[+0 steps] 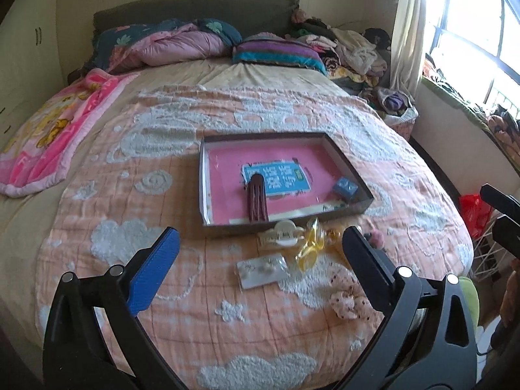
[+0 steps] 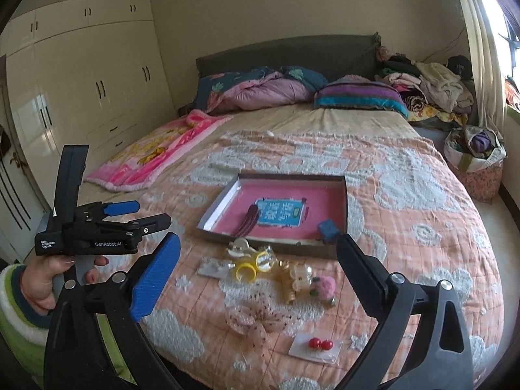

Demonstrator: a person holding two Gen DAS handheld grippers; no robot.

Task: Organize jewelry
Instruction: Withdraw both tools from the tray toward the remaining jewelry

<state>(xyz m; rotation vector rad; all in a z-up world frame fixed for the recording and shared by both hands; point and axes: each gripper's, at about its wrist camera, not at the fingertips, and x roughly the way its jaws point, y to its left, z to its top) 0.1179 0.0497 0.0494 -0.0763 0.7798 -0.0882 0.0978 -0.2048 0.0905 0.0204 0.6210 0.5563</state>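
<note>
A shallow box with a pink floor lies on the bed. In it are a dark red comb and a small blue box. In front of it lie a white hair claw, yellow rings, an earring card, a spotted scrunchie, a pink ornament and a card with red earrings. My left gripper is open above the earring card. My right gripper is open above the pile. Both are empty.
The bed has an orange quilt with white clouds. A pink blanket lies at the left, pillows and a clothes pile at the head. Wardrobes stand left, a bag by the right side.
</note>
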